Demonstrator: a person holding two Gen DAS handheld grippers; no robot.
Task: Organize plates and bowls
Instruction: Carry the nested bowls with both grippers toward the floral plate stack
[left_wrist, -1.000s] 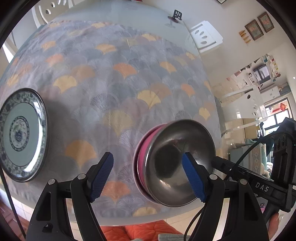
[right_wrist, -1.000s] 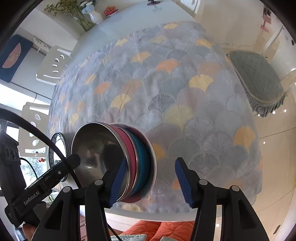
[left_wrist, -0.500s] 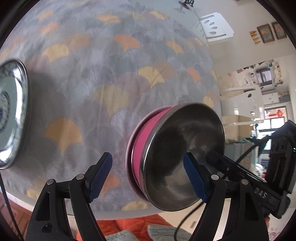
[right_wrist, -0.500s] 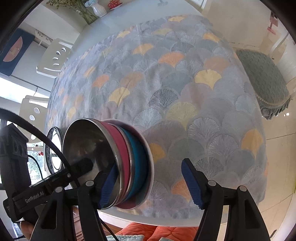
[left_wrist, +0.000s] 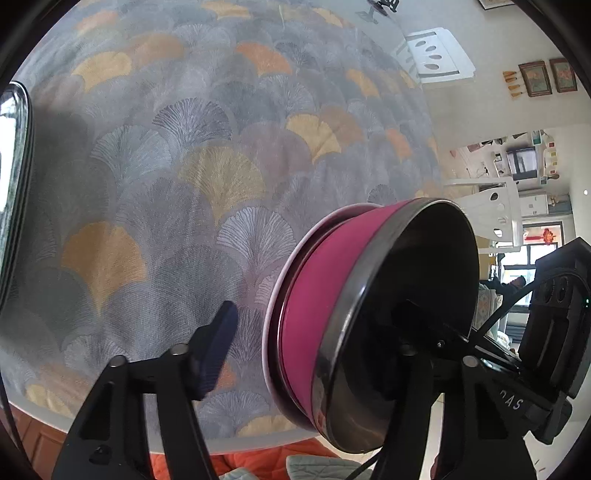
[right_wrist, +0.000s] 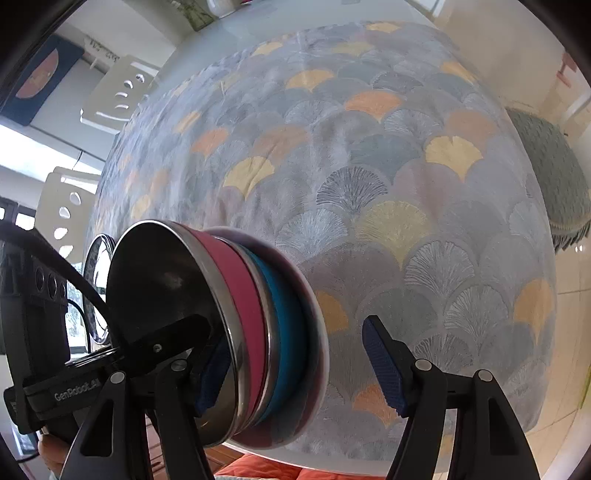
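A stack stands near the table's front edge: a steel bowl (left_wrist: 424, 295) on top, then a pink bowl (left_wrist: 321, 314), a teal bowl (right_wrist: 284, 332) and a white plate (left_wrist: 306, 236) at the bottom. My left gripper (left_wrist: 314, 328) straddles the stack's left side, one finger (left_wrist: 218, 343) outside and one inside the steel bowl. Its jaws are closing, and the outer pad stands apart from the plate rim. My right gripper (right_wrist: 299, 362) straddles the right side the same way, open, its outer finger (right_wrist: 380, 365) clear of the stack. A blue-patterned plate (left_wrist: 14, 184) lies further left.
A fan-patterned cloth (left_wrist: 184, 166) covers the round table, whose near edge (left_wrist: 184, 443) runs just below the stack. White chairs (right_wrist: 118, 92) stand at the far side. A grey-green cushioned seat (right_wrist: 554, 177) is to the right and orange fabric (left_wrist: 258, 461) lies below the edge.
Both grippers have sunk onto the stack, which now fills more of each view. The left jaws have narrowed and the right jaws have widened. The patterned plate has slid to the left view's edge.
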